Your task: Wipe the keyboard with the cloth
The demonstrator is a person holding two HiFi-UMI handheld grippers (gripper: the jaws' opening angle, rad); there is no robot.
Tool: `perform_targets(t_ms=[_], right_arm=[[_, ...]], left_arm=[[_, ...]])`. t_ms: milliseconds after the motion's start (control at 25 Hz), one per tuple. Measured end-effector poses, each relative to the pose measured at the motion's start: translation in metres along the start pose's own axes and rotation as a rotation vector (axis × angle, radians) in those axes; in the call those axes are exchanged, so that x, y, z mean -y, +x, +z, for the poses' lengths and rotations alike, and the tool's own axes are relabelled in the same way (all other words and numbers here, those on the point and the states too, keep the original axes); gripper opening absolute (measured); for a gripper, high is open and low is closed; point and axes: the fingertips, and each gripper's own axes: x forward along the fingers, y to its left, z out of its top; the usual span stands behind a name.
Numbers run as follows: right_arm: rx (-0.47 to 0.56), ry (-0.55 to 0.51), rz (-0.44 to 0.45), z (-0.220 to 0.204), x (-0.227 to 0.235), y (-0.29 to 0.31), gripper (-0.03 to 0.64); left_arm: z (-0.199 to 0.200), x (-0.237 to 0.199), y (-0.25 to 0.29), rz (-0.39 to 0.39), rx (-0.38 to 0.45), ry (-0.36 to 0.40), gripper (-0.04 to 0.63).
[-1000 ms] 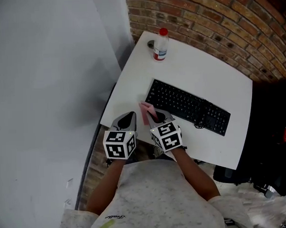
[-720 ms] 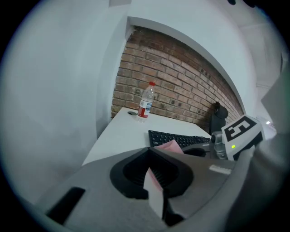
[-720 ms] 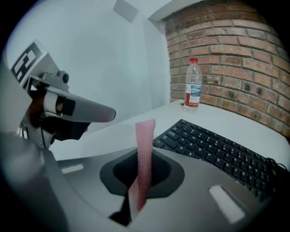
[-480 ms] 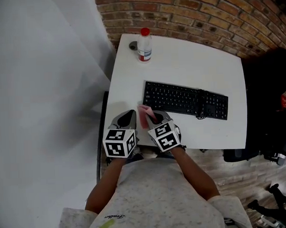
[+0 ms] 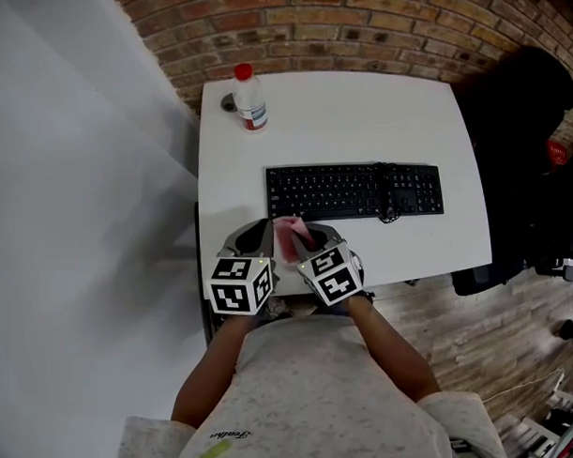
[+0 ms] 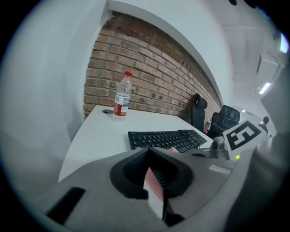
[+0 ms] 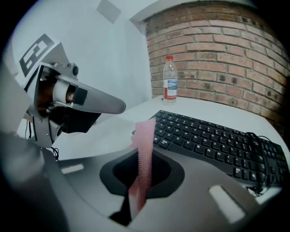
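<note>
Right gripper [image 7: 146, 156]: jaws closed on the cloth [image 7: 144, 149]. The cloth is a pink, waffle-textured strip, pinched near its lower end and standing upright out of the jaws. Its top edge is a little folded.

Left gripper [image 6: 147, 154]: jaws together, tips meeting, just left of the right gripper. A pale pink-white edge shows in the slit between them; cannot tell what it is.

Both grippers are at the near edge of the tabletop [image 5: 357, 108], which is white, smooth and matte, with rounded corners. The cloth is just short of the near left corner of the keyboard [image 5: 354, 190] and not touching the keys.

The keyboard is black plastic, long and flat, and lies left to right mid-tabletop. A thin black cable [image 5: 387, 215] is looped at its near edge toward the right.

At the far left corner stands a clear plastic bottle [image 5: 250, 95] with a red cap and a label band. A small dark round thing [image 5: 228, 103] lies just left of it.

Past the far edge is a rough red brick wall [image 5: 354, 24].
</note>
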Motion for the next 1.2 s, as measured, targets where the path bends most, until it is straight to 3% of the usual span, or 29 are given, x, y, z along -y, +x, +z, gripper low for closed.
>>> perform_targets(t_ms=[440, 1200], right_arm=[[0.016, 0.071, -0.089, -0.016, 0.044, -0.029, 0.023], [0.013, 0.151, -0.162, -0.051, 0.105, -0.071, 0.023]], left_arm=[[0.002, 0.037, 0.023, -0.064, -0.018, 0.039, -0.005], [0.001, 0.098, 0.059, -0.118, -0.046, 0.073, -0.005]])
